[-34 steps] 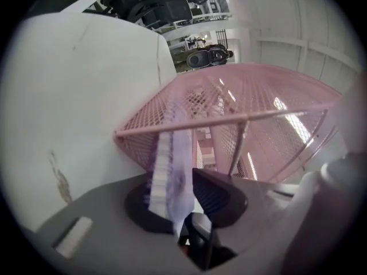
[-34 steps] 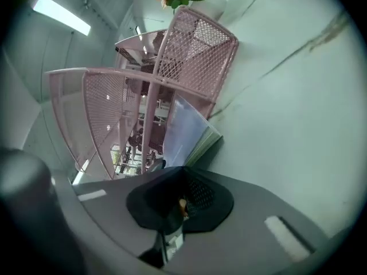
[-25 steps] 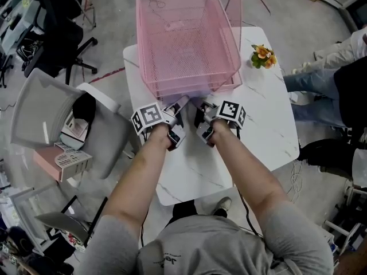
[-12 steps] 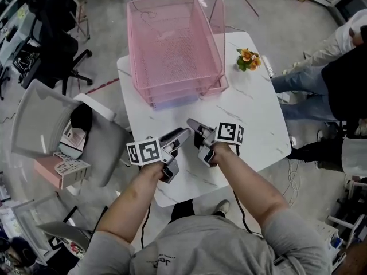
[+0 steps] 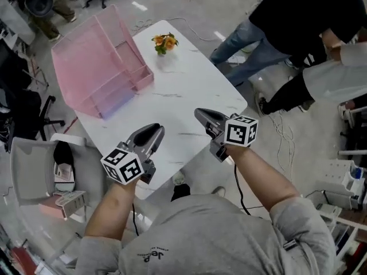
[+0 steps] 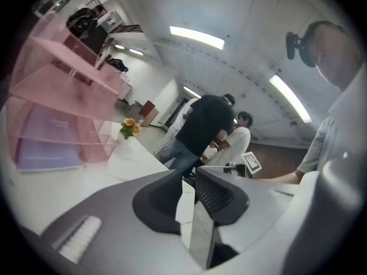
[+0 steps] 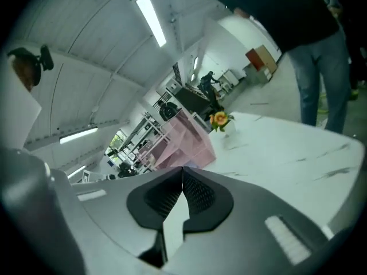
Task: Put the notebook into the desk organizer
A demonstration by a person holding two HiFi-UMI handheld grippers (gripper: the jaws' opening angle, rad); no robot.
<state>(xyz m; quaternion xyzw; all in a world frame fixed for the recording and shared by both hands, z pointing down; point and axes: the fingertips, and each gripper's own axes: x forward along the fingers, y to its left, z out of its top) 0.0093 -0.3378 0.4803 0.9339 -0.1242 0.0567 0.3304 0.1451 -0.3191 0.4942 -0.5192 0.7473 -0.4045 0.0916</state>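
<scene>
The pink wire desk organizer [image 5: 94,56] stands at the far left corner of the white table [image 5: 189,90]. A lavender notebook [image 5: 117,101] lies flat in its bottom tier, and shows there in the left gripper view too [image 6: 46,148]. Both grippers hover over the table's near edge, well back from the organizer. My left gripper [image 5: 150,133] holds nothing, and its jaws are closing with a narrow gap left between them [image 6: 189,179]. My right gripper [image 5: 202,116] is shut and empty, its tips touching [image 7: 182,171].
A small pot of orange flowers [image 5: 163,42] sits at the table's far edge, right of the organizer. People stand close beyond the table's right side [image 5: 298,33]. A grey chair [image 5: 31,171] is to the left, with cables on the floor [image 5: 281,130].
Both grippers have drawn back from the organizer's front to the near edge of the table. The left jaws have narrowed. The head view has swung to the right.
</scene>
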